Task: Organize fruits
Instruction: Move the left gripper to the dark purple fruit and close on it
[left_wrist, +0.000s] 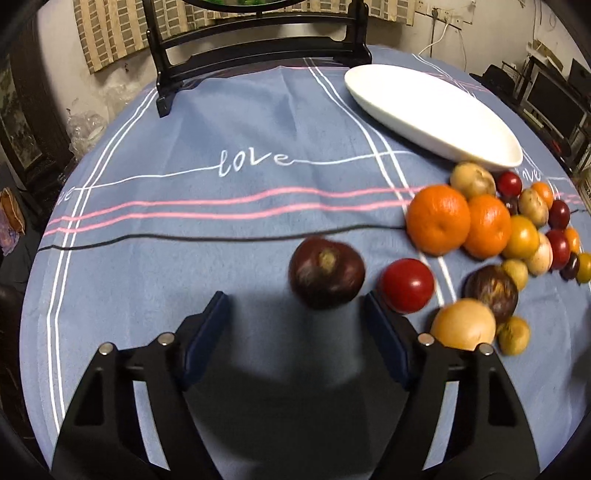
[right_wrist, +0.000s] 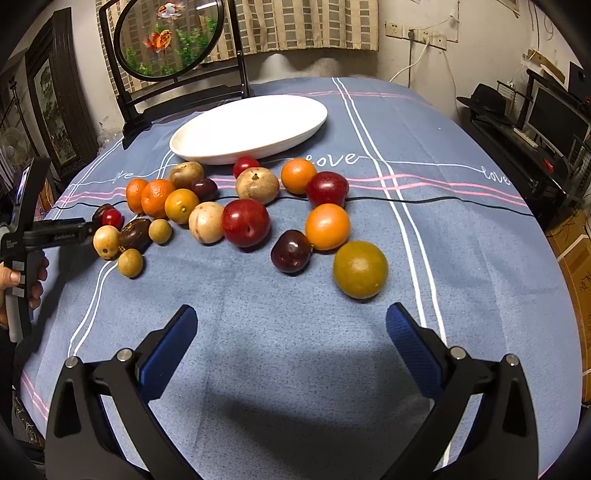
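Fruits are spread in a loose cluster on the worktop (right_wrist: 295, 332), which is covered by a blue cloth, and none is yet seen on the white plate (right_wrist: 251, 127) behind them. Nearest in the left wrist view, the left hand-held gripper (left_wrist: 293, 310) is seen partly open, and a dark purple fruit (left_wrist: 327, 272) lies blurred just beyond its tips, nearer the right finger; no pad is seen pressing on it, so it is judged not yet held. Just beside it lies a red plum (left_wrist: 406, 285), and further on two oranges (left_wrist: 439, 219) touch each other. The right hand-held gripper (right_wrist: 291, 325) is held wide open over bare cloth with nothing between its fingers, and a green-yellow fruit (right_wrist: 360, 268) lies near ahead of it. The step in hand is judged to be the pick-up of the dark purple fruit. A centred approach and a gentle close would be called for next, since the round fruit could roll away, then a carry over the cluster to the plate at the far side.
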